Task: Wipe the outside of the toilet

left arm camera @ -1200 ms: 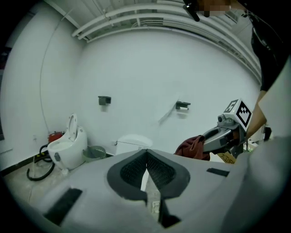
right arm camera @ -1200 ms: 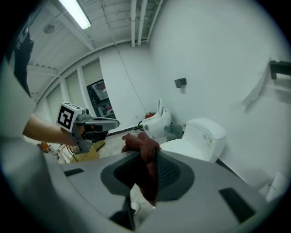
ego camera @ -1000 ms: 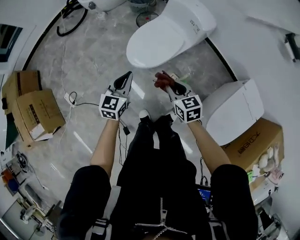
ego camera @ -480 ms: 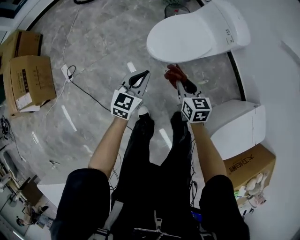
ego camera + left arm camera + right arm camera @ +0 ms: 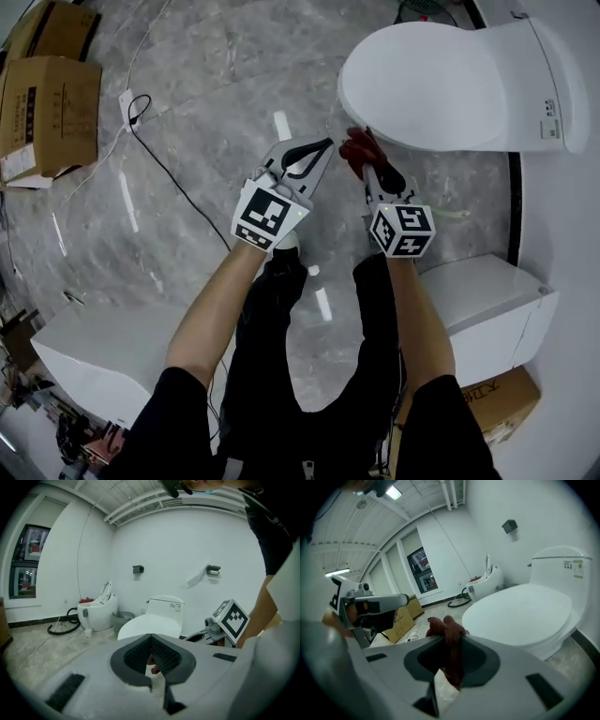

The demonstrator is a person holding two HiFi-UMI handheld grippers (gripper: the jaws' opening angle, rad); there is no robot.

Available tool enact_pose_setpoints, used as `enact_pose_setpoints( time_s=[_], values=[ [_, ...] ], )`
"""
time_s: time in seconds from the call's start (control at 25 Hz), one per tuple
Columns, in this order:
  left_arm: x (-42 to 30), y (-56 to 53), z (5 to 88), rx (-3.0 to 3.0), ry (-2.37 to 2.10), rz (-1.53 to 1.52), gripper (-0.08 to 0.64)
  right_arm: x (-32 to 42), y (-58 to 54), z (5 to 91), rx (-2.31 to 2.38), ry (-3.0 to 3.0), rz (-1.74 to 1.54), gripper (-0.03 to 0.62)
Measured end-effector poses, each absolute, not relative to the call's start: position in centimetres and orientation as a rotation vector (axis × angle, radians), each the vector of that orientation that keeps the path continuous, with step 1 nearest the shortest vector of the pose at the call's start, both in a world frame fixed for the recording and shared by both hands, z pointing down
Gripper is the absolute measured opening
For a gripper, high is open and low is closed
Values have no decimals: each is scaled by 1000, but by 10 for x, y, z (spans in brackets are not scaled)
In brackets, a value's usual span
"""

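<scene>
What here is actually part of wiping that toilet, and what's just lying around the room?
For the job:
toilet
red cloth, clamped in the right gripper
left gripper, shut with nothing in it

Just lying about:
cardboard boxes
black cable on the floor
white fixture beside the person's right leg

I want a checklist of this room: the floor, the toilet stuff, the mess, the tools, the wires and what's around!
Surface: grey marble floor.
Job's things: white toilet, lid down; red cloth.
Clutter: cardboard boxes at the far left.
Grippers: left tool shut, empty; right tool shut on red cloth, close to the toilet's front.
Cables: black cable and white power strip on the floor.
Surroundings: white fixture beside the person.
</scene>
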State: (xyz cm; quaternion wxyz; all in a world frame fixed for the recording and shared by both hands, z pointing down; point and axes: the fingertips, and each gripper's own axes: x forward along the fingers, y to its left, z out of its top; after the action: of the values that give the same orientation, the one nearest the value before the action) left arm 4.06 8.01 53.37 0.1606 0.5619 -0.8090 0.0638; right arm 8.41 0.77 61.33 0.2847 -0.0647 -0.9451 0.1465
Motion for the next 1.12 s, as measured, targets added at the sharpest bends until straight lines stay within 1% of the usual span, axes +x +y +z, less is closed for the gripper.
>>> enact_pose_setpoints(
  time_s=[0.24, 0.44, 0.56, 0.76, 1.12],
  values=[
    [37, 98, 609, 1537, -2318, 144, 6, 61, 23, 698, -153, -2501, 378, 80],
    [40, 96, 645, 1562, -2290, 143, 6, 37, 5, 742, -61, -2486, 381, 80],
    [42, 95, 652, 1586, -2269, 137, 6, 30, -5, 753, 18, -2483, 423, 80],
    [47, 89, 659, 1629, -2213, 157, 6, 30, -6, 759, 48, -2475, 381, 78],
    [65, 59, 657, 1649, -2159, 173, 6, 69, -55, 760, 85, -2421, 375, 78]
  ],
)
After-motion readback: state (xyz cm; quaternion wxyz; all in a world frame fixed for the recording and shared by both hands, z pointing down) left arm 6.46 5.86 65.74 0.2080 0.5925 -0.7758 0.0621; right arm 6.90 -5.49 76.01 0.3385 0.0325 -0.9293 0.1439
